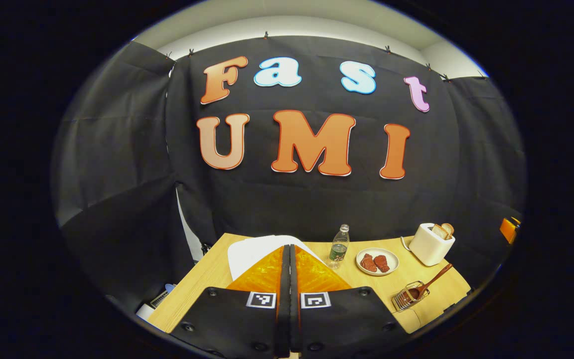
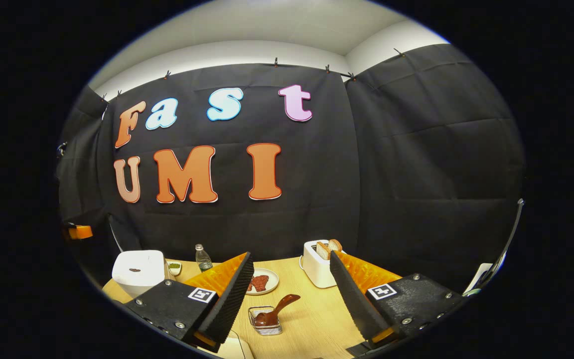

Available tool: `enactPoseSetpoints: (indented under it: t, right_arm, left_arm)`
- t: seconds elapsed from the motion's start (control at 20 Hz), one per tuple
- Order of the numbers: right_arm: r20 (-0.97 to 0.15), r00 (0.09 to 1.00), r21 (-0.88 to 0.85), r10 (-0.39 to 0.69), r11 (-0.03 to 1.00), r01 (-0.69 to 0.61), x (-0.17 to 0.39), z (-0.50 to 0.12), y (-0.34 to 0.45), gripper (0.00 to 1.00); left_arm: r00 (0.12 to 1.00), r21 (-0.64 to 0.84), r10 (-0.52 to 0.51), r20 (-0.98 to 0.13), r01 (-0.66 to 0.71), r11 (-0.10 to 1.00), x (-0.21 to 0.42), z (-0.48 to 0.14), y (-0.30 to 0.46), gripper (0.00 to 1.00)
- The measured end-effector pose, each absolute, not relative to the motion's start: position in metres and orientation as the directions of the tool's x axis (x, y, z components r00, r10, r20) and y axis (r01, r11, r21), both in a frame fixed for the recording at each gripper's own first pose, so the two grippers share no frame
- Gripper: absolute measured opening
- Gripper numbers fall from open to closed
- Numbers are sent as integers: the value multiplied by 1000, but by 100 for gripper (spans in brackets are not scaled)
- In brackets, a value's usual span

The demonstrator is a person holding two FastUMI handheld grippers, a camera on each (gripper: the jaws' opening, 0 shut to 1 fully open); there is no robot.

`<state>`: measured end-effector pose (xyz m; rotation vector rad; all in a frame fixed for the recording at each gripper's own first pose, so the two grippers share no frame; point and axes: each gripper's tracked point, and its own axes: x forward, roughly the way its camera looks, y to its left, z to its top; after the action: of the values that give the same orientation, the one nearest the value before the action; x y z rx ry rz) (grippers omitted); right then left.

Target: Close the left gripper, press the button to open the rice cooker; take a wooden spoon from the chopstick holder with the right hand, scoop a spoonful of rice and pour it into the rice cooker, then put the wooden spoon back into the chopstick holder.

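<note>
In the left gripper view, the left gripper (image 1: 290, 259) is clenched, its two fingers pressed flat together with nothing between them. Just beyond and under its tips lies the white lid of the rice cooker (image 1: 249, 252), so the button is likely close below, though I cannot make it out here. To the right of the fingers stand a water bottle (image 1: 339, 246), a plate of red pieces (image 1: 377, 261) and a white toaster (image 1: 431, 243). Nearer, still to the right, the wooden spoon (image 1: 429, 284) leans in the wire chopstick holder (image 1: 405, 297) on the wooden table (image 1: 202, 286).

In the right gripper view, the right gripper (image 2: 292, 279) is released, jaws wide apart and empty. The wooden spoon rests in the chopstick holder right between its fingers and a little ahead, handle tilted up to the right. The rice cooker sits well off to the left of the left finger, lid down.

The step in hand looks to be the button press. To do it well, keep the left fingers clenched, come straight down on the button with the joined tips, and push firmly without sliding off the lid's smooth top. The right gripper should wait until the lid springs up.
</note>
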<state>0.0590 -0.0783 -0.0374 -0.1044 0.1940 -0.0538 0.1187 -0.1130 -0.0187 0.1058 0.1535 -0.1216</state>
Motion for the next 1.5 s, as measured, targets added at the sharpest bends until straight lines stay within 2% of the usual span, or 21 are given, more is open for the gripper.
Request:
enactPoseSetpoints:
  t: [0.3, 0.4, 0.6, 0.85, 1.05, 1.2, 1.25, 1.3, 1.35, 1.4, 1.5]
  right_arm:
    - [-219, 971, -114, -98, 991, 75, 61, -52, -89, 95]
    - [-234, 965, -110, -116, 990, 92, 62, -57, -96, 95]
    - [-254, 955, -111, -152, 986, 127, 63, -65, -107, 95]
    - [-266, 948, -133, -177, 980, 146, 61, -72, -112, 95]
    - [-276, 945, -135, -175, 981, 142, 59, -76, -107, 95]
    - [-278, 947, -141, -160, 982, 124, 58, -76, -99, 95]
    - [-270, 949, -148, -162, 981, 125, 58, -73, -100, 100]
    - [-261, 952, -148, -162, 981, 126, 59, -70, -100, 95]
    - [-259, 953, -140, -157, 982, 124, 60, -68, -98, 100]
    - [-262, 953, -128, -152, 984, 122, 61, -68, -95, 95]
    - [-262, 955, -111, -142, 987, 116, 62, -70, -92, 95]
  left_arm:
    - [945, 54, -143, -294, 166, 985, 188, -87, -126, 5]
    - [933, 86, -127, -336, 165, 983, 204, -112, -124, 5]
    - [903, 100, -104, -416, 159, 982, 219, -151, -120, 5]
    - [880, 59, -102, -465, 146, 987, 219, -176, -114, 5]
    - [879, 44, -106, -465, 142, 989, 217, -182, -114, 7]
    - [889, 85, -92, -449, 145, 986, 217, -174, -111, 5]
    - [906, 88, -103, -412, 152, 984, 215, -157, -114, 5]
    - [922, 97, -111, -371, 157, 983, 217, -139, -114, 5]
    - [935, 113, -100, -341, 146, 983, 215, -124, -110, 4]
    - [944, 118, -94, -315, 138, 983, 213, -108, -108, 5]
    - [959, 88, -93, -267, 121, 989, 205, -76, -102, 5]
